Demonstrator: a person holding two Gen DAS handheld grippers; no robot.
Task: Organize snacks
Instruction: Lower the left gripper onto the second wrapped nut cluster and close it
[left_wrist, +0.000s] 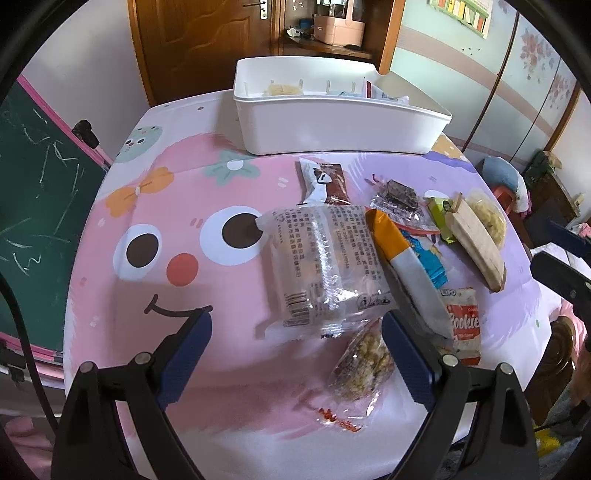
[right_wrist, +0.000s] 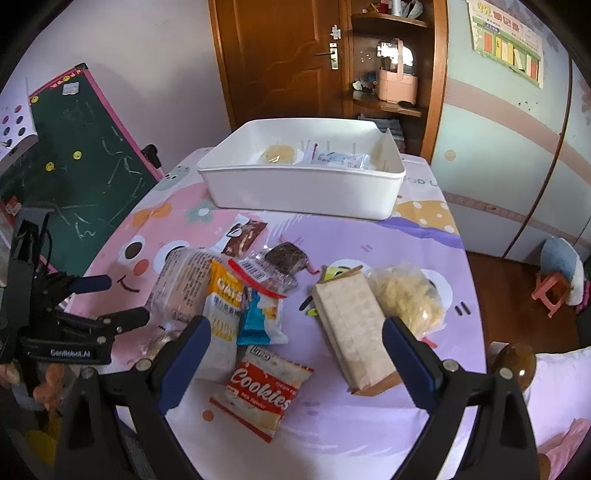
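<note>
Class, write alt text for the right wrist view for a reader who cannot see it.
The open right gripper hangs empty above snack packets scattered on a cartoon-print tablecloth, nearest a red cookie packet and a long beige packet. Behind them stands a white bin already holding a few snacks; the left gripper shows at the left edge.

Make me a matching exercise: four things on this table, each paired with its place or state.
Things:
1. Cookies pack
2. White bin
3. Brown wrapper
4. Left gripper

Places or states:
A. At the far end of the table
B. Open, above a clear packet
C. Nearest the right gripper, red and white
D. Just in front of the bin, alone

Pairs: 1-C, 2-A, 3-D, 4-B
</note>
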